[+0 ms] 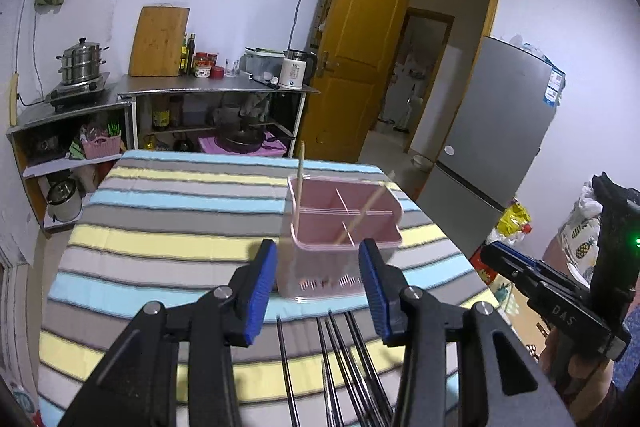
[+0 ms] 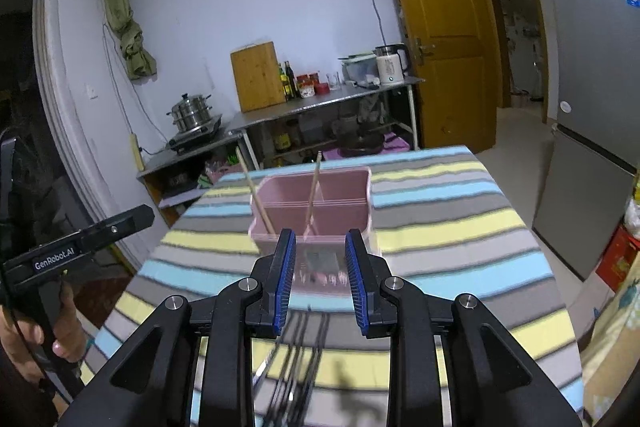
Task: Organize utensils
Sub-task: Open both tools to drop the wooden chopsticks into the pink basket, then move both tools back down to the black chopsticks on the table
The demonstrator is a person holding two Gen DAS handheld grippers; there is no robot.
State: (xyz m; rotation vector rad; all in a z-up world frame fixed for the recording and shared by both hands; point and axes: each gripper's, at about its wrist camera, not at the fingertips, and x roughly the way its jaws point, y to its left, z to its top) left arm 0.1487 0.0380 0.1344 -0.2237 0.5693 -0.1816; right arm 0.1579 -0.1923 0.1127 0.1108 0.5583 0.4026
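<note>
A pink utensil holder (image 1: 340, 227) with several compartments stands on the striped table (image 1: 160, 227); two wooden chopsticks (image 1: 362, 213) lean in it. It also shows in the right wrist view (image 2: 316, 207), with the chopsticks (image 2: 256, 191). Several dark metal chopsticks (image 1: 344, 363) lie on the cloth in front of the holder, under both grippers, and show in the right wrist view (image 2: 296, 359). My left gripper (image 1: 318, 287) is open and empty above them. My right gripper (image 2: 320, 279) is open and empty too, also seen at the right of the left wrist view (image 1: 520, 267).
A steel counter (image 1: 200, 87) with a cutting board, bottles, kettle and steamer pot stands beyond the table. A grey fridge (image 1: 500, 131) and a wooden door (image 1: 360, 47) are to the right. Bags and boxes (image 1: 512, 223) lie by the table's right edge.
</note>
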